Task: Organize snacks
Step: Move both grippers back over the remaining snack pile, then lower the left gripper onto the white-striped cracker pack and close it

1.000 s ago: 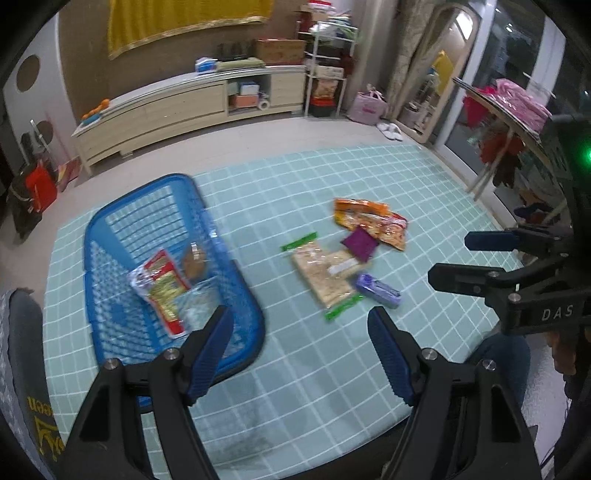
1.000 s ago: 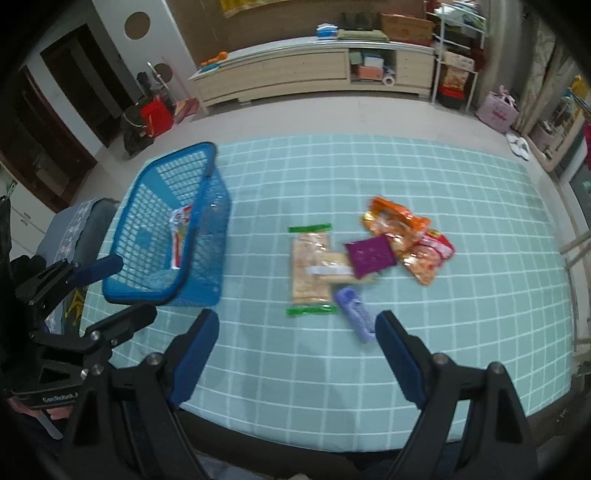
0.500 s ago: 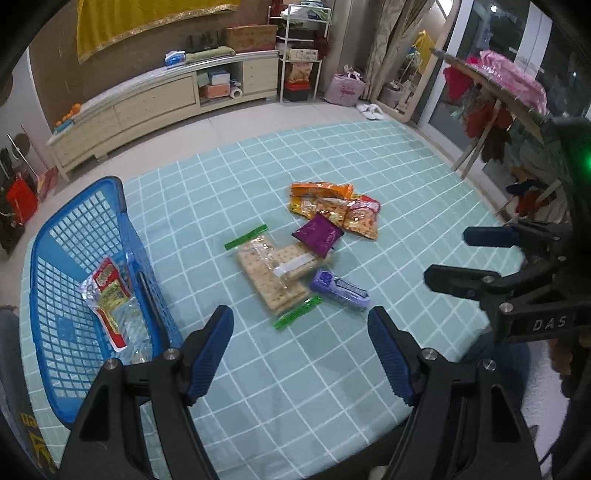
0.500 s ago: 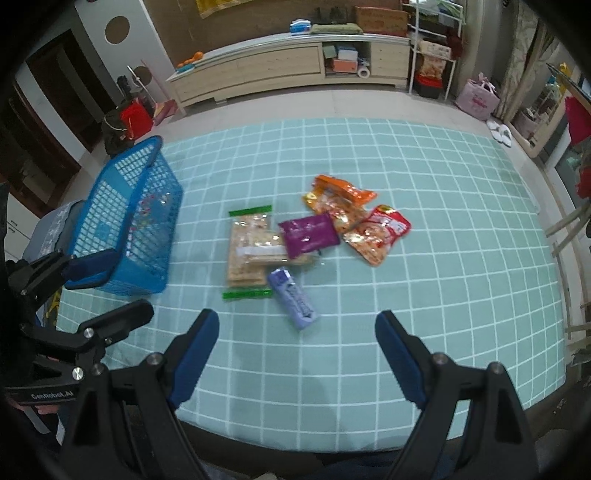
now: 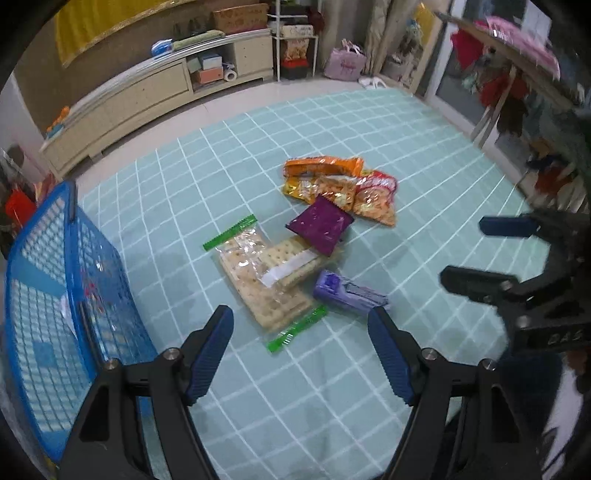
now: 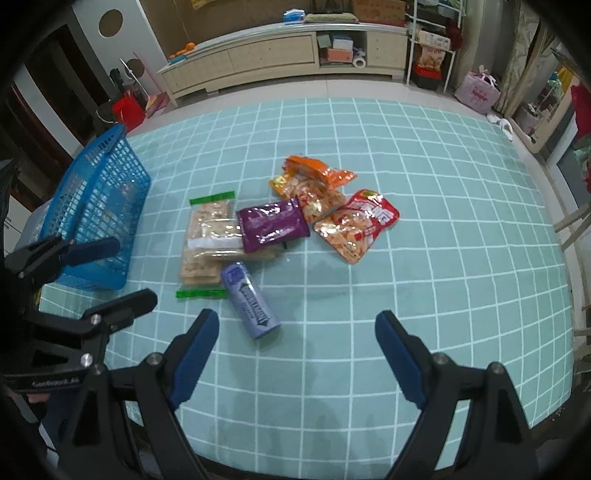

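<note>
Left gripper (image 5: pixel 301 341) and right gripper (image 6: pixel 297 341), jaws released, empty. Ahead of both: lilac rectangular snack packet (image 6: pixel 250 305) beside clear plastic cracker pack (image 5: pixel 264 275); blue plastic mesh basket (image 5: pixel 44 295) leftward.

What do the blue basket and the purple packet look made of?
Blue basket: apparently rigid moulded plastic, given its open lattice walls and uniform colour. Purple packet: likely glossy foil or plastic film, given its crinkles and bright highlights.

— What is lying on the pale tiled floor (image 6: pixel 369 90)?
— A teal checked mat (image 6: pixel 443 258); a long cream cabinet (image 6: pixel 280 55) is standing along the brown wall (image 6: pixel 229 18), a white shelf rack (image 6: pixel 430 48) sitting beside it
</note>
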The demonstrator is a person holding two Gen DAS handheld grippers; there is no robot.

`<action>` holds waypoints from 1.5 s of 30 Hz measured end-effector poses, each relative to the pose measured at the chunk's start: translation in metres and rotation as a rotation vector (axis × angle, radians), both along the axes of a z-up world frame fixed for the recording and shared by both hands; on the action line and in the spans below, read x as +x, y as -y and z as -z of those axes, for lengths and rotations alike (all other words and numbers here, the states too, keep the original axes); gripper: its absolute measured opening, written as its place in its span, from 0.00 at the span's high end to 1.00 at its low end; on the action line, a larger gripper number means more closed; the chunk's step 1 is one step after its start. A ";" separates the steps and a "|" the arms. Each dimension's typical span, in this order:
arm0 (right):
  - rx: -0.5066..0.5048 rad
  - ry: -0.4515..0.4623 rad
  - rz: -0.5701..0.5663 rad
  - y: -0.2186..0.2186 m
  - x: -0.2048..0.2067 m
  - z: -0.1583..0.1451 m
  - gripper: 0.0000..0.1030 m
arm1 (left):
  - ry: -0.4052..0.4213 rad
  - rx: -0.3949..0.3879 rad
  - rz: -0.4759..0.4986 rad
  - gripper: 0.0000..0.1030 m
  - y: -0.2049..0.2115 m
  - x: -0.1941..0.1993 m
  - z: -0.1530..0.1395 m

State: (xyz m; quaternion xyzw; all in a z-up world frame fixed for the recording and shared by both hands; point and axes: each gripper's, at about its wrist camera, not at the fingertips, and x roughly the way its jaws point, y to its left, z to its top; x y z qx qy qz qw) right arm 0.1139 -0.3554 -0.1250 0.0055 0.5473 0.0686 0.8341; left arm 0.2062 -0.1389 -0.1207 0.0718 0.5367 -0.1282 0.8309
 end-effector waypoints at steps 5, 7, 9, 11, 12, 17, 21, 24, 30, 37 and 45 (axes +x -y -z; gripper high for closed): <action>-0.003 -0.008 -0.002 0.008 0.009 0.012 0.13 | -0.015 0.064 0.067 0.29 0.007 0.014 0.013; -0.007 -0.010 -0.009 0.008 0.012 0.016 0.13 | -0.019 0.086 0.091 0.29 0.010 0.019 0.017; -0.012 -0.011 -0.020 0.008 0.016 0.020 0.13 | -0.018 0.118 0.119 0.29 0.014 0.023 0.020; -0.013 -0.010 -0.037 0.006 0.020 0.024 0.13 | -0.030 0.146 0.148 0.29 0.019 0.029 0.025; -0.012 -0.011 -0.043 0.006 0.022 0.026 0.13 | -0.043 0.165 0.167 0.29 0.023 0.032 0.029; -0.005 -0.023 -0.055 0.007 0.033 0.038 0.13 | -0.073 0.250 0.211 0.29 0.033 0.044 0.041; 0.005 -0.022 -0.055 0.012 0.037 0.044 0.13 | -0.114 0.280 0.230 0.29 0.034 0.058 0.050; 0.017 -0.029 -0.053 0.017 0.042 0.051 0.13 | -0.141 0.302 0.252 0.29 0.039 0.067 0.057; 0.026 -0.037 -0.045 0.025 0.047 0.060 0.13 | -0.162 0.354 0.265 0.29 0.044 0.083 0.072; 0.058 -0.062 -0.041 0.030 0.052 0.068 0.13 | -0.188 0.352 0.303 0.29 0.052 0.091 0.086; 0.065 -0.056 -0.026 0.036 0.055 0.070 0.13 | -0.198 0.357 0.318 0.28 0.061 0.094 0.099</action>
